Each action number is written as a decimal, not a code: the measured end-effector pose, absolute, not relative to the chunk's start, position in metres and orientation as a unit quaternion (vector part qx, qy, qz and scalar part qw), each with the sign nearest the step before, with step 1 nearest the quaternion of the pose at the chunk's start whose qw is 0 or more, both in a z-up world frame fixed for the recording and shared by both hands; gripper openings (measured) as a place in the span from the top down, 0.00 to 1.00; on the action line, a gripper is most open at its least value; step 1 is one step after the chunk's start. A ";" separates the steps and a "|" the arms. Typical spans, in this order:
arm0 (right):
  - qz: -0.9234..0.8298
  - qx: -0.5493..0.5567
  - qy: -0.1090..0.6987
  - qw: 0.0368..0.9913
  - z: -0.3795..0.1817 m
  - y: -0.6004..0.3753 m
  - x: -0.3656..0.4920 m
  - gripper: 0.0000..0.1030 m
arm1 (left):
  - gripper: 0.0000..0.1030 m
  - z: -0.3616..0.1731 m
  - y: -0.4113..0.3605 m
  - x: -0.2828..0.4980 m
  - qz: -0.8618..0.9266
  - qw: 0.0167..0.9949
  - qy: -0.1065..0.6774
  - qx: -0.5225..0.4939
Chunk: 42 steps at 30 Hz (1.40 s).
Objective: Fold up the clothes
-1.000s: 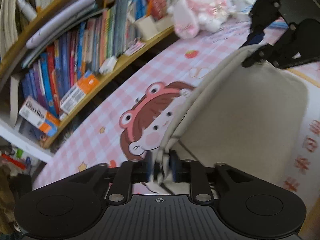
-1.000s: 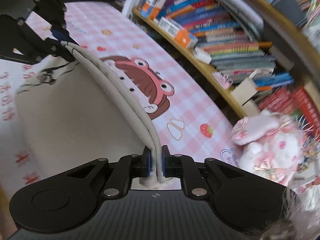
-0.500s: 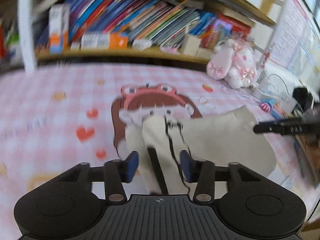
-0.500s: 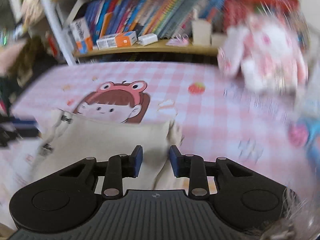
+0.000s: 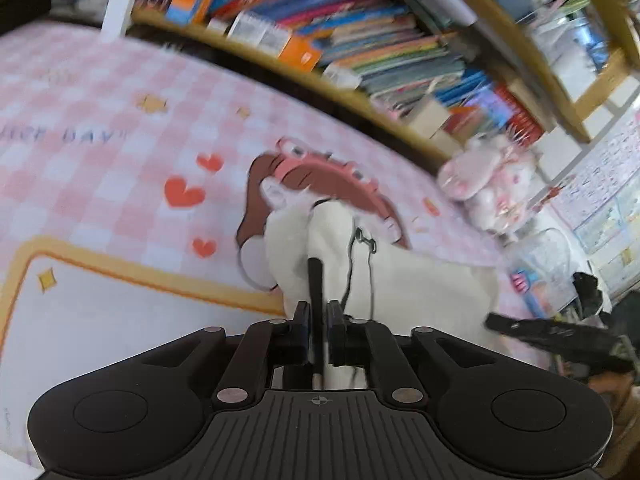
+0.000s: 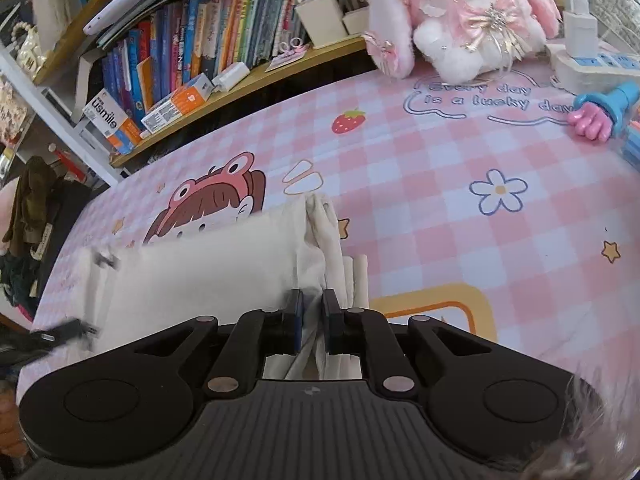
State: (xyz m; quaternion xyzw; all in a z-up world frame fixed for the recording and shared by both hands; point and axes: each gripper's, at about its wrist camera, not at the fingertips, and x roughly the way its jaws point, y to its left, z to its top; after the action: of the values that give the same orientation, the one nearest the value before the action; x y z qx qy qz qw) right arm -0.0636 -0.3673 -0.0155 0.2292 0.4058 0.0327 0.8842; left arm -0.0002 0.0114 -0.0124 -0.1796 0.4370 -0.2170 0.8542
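My left tongs (image 5: 318, 330) stand nearly pressed together. A thin dark strip runs through the gap, and whether they pinch it or the cloth I cannot tell. My right tongs (image 6: 311, 322) stand narrowly parted with a bunched edge of cloth between them; whether they grip it is not settled.

The cream garment (image 6: 208, 268) lies on the counter (image 6: 440, 184), over the pink checked cover, partly hiding the cartoon girl in a frog hat (image 6: 216, 200). Seen from the right wrist, its long axis runs leftward from my right tongs toward my left ones, whose dark tip shows at its far end. From the left wrist, the garment (image 5: 420, 280) with its black drawcord (image 5: 360, 240) stretches rightward to the other tongs. Each pair therefore sits at one short end, equally near.

The flat, layered cloth fits either a fold just laid or one about to be doubled again.

Legible writing: "usmile" on a box (image 6: 110, 118) on the shelf; "Every day is a lucky day" (image 6: 492, 96) on the cover by the plush rabbit (image 6: 460, 12); "DAY" (image 5: 94, 136) in the left view.
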 end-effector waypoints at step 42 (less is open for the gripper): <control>-0.016 0.336 0.437 0.834 -0.022 -0.383 -0.099 0.39 | 0.16 -0.014 0.024 0.013 -0.203 0.843 0.454 -0.206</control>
State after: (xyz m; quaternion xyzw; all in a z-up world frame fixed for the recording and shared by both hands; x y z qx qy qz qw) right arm -0.0985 -0.3826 -0.0216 0.3361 0.4368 -0.0164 0.8343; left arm 0.0129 0.0244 -0.0138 -0.2064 0.4535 -0.2030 0.8429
